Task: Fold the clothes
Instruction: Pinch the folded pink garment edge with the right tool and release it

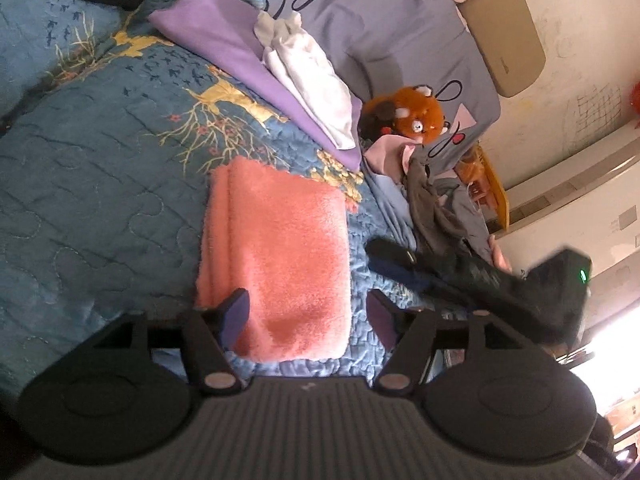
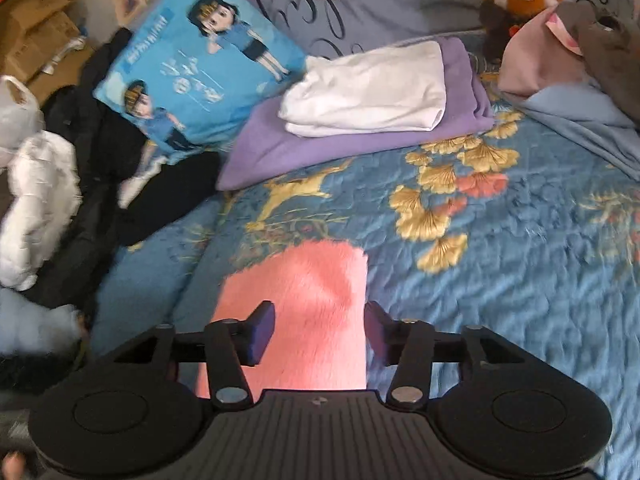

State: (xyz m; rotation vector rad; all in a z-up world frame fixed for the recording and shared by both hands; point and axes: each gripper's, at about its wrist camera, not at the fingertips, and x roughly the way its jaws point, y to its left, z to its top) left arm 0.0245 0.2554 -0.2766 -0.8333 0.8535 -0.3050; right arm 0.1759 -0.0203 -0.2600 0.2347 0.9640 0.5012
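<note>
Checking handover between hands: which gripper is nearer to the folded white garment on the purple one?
Hard to call, likely left. Both grippers, left and right, hover with open jaws over the pink towel, well short of the white garment.

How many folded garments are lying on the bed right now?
3: the pink fleece piece between the gripper fingers on the blue quilt, the purple piece farther back, and the white piece stacked on it. The unfolded heap may hide more.
</note>
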